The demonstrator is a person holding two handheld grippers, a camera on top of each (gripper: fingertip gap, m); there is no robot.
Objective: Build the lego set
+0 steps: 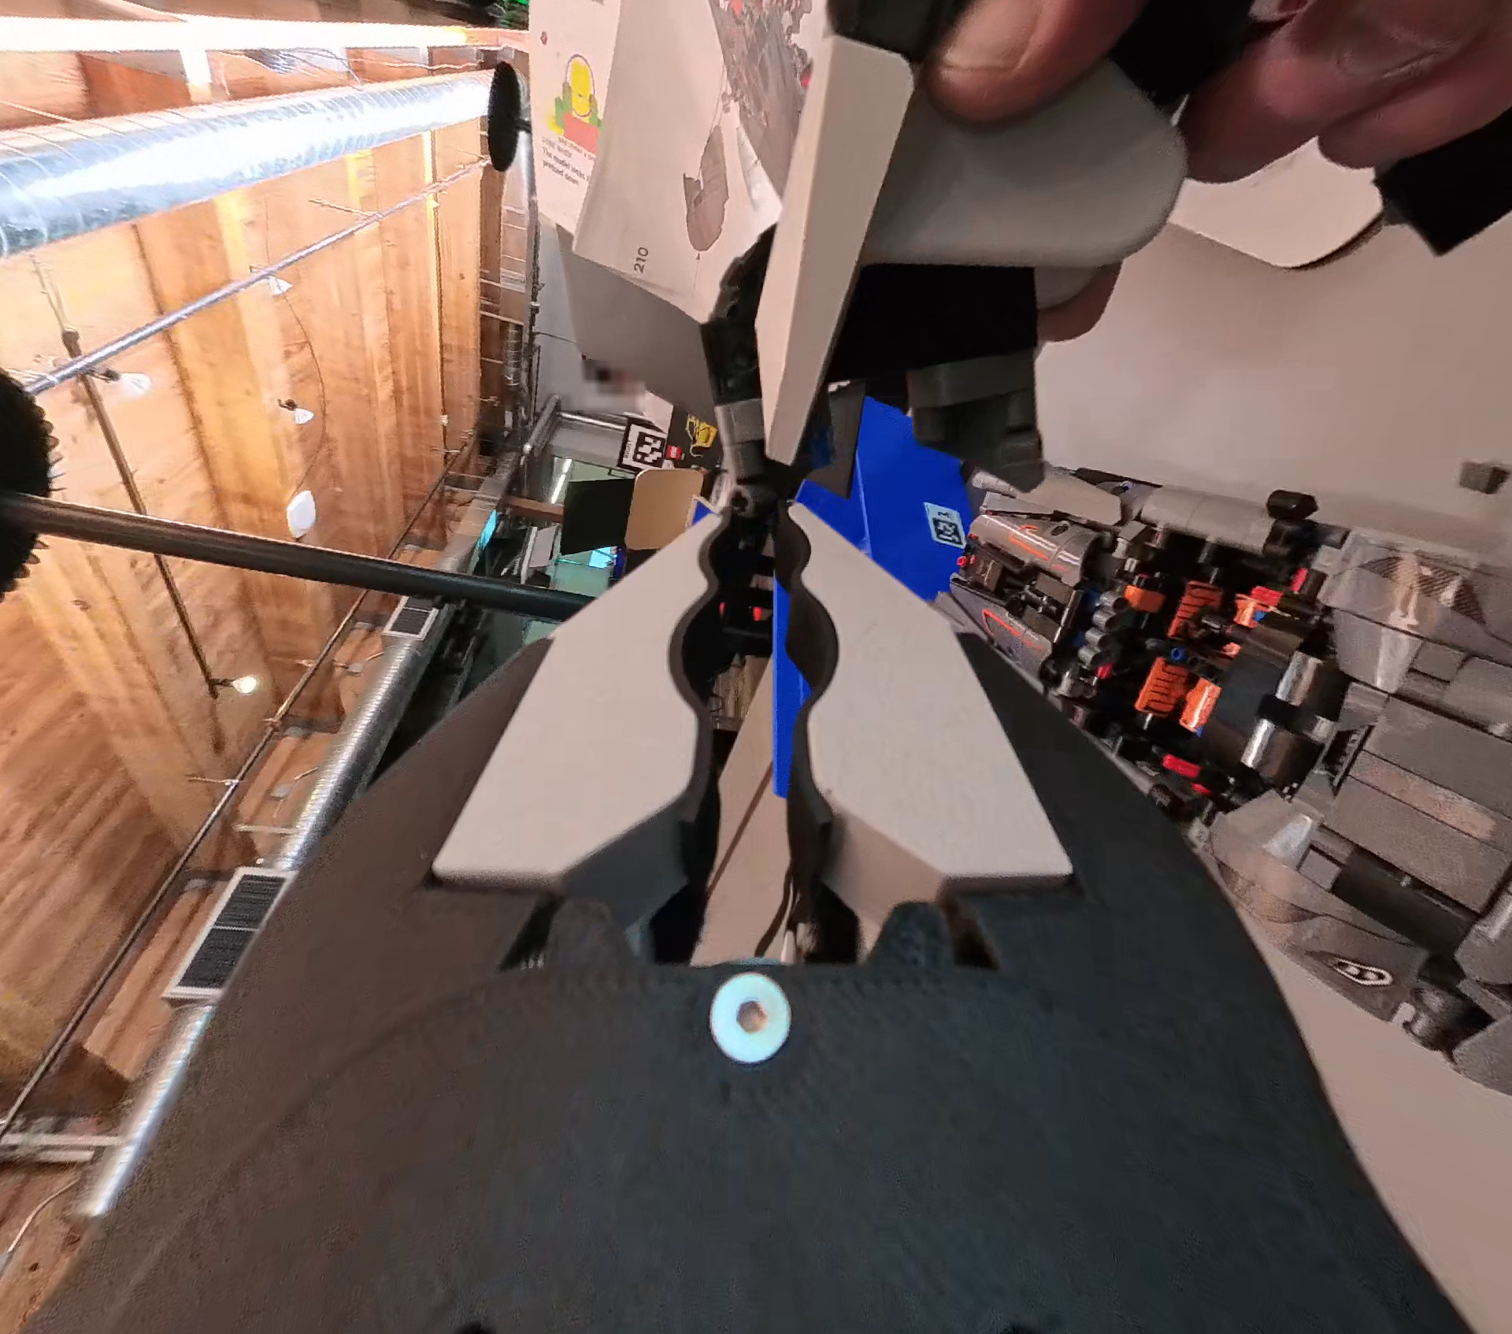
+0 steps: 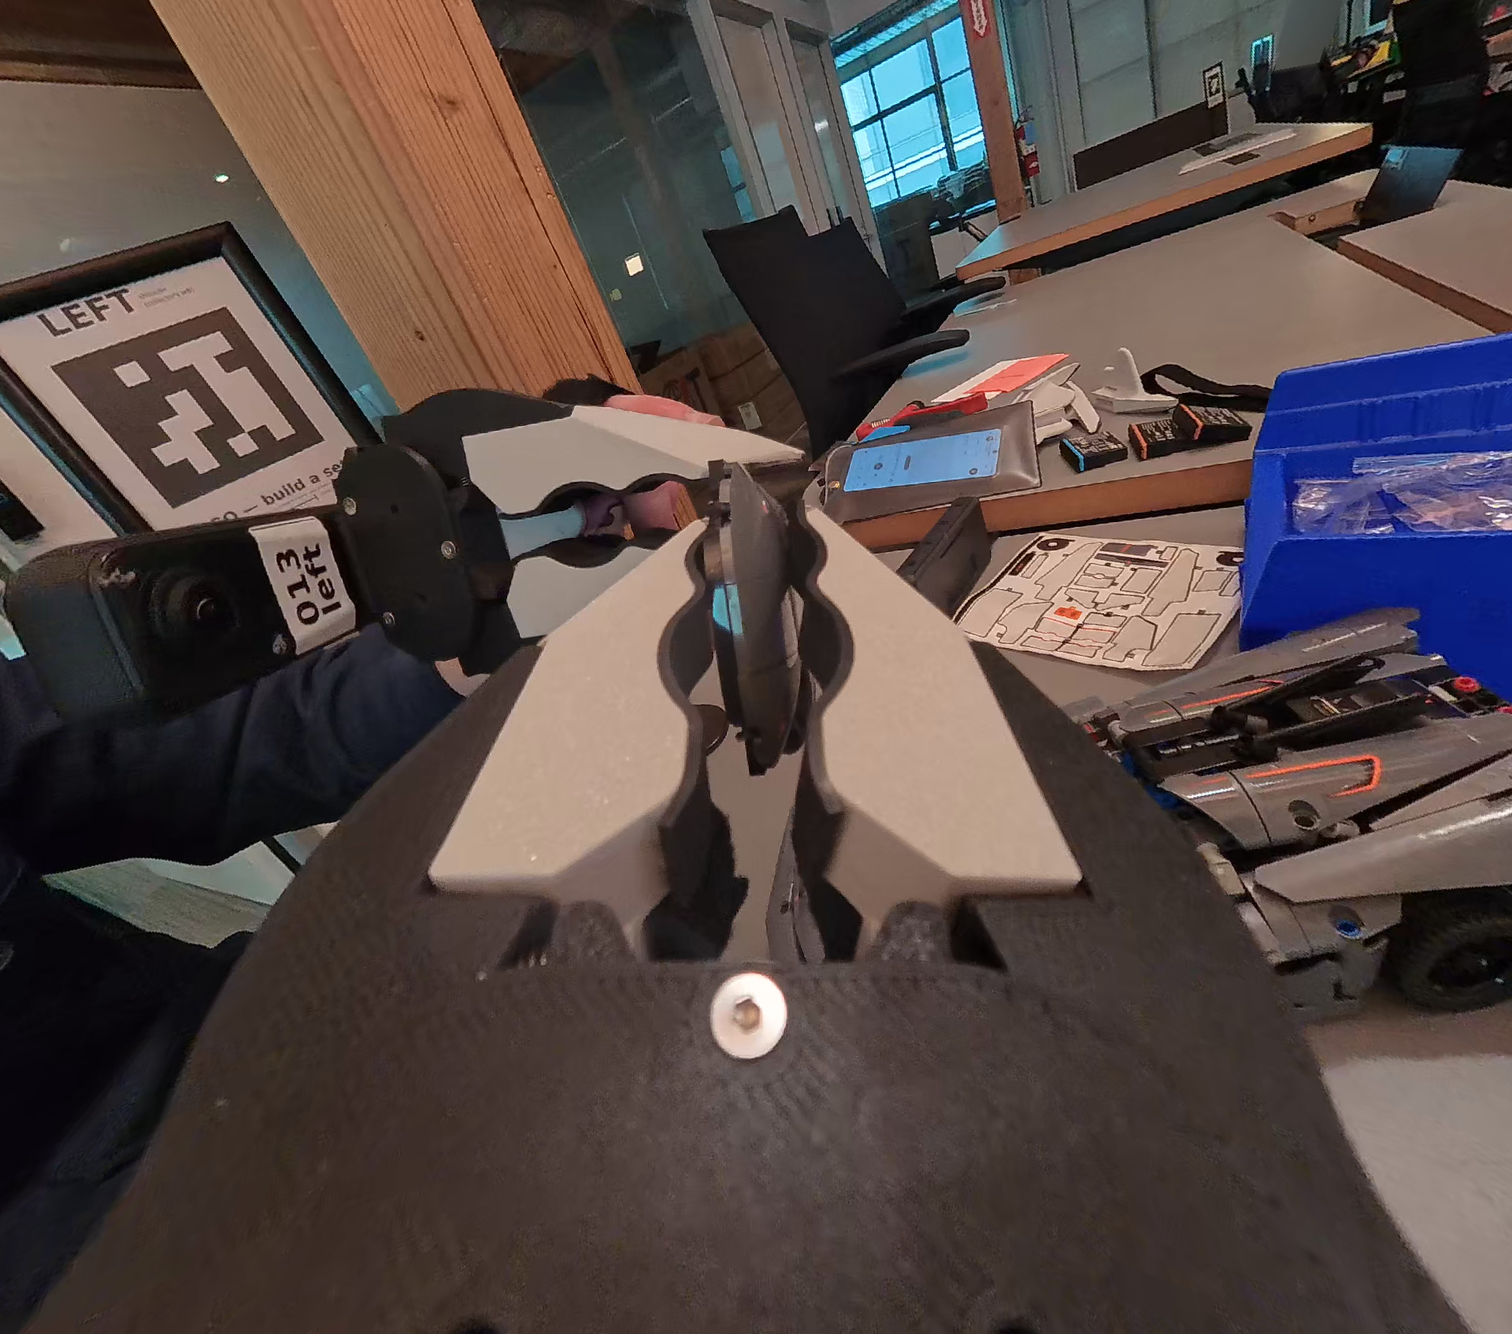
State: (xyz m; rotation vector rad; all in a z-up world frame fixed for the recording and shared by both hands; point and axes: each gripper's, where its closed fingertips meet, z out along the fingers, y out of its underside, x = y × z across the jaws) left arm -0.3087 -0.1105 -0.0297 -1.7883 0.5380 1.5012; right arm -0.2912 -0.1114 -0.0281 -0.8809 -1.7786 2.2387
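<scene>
Right wrist view: right gripper [image 2: 757, 526] is pinching a dark curved lego panel [image 2: 757, 628] edge-on between nearly closed fingers, centre frame. Left gripper [image 2: 728, 456] is reaching in from the left, tips meeting that panel, fingers narrow. Grey lego car [image 2: 1309, 787] is sitting lower right, beside a blue bin [image 2: 1374, 476].

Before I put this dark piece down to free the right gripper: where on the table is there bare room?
Bare grey table shows in front of the sticker sheet, between it and the grey Lego car, and on the far table behind the black chair. Crowded: the strip behind the blue bin, with the phone and batteries.
</scene>
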